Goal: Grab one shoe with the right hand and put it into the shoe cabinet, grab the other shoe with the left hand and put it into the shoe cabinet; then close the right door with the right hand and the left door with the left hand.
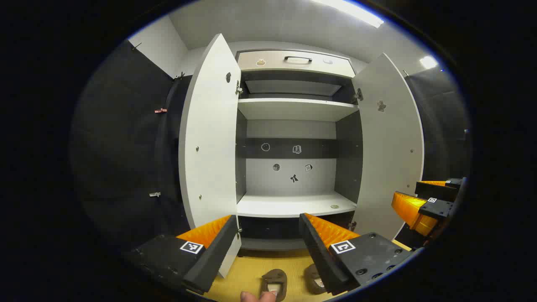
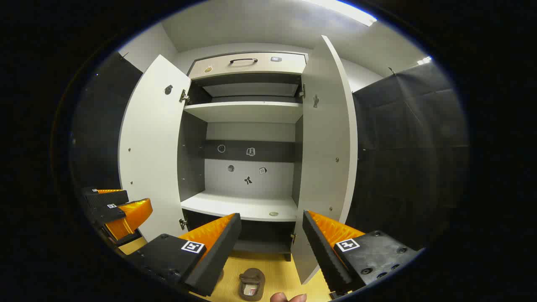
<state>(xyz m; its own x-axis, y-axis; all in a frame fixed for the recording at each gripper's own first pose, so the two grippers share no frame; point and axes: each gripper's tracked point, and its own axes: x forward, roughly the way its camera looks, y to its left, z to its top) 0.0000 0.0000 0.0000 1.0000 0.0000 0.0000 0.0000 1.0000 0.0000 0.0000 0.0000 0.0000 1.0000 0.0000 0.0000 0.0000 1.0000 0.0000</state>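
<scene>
Left gripper (image 1: 268, 235) and right gripper (image 2: 272, 235): jaws spread wide, grasping nothing. Two brown shoes (image 1: 275, 284) (image 1: 314, 279) low on the yellow floor (image 1: 251, 268), beneath the fingertips, before the open shoe cabinet (image 1: 293, 205).

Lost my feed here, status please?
Left gripper and right gripper open, empty. Two shoes on floor before cabinet. Left door and right door open; nothing in the way.

Both views low, near, facing the open shoe cabinet (image 1: 293, 138) (image 2: 247, 138), shared interior.
</scene>
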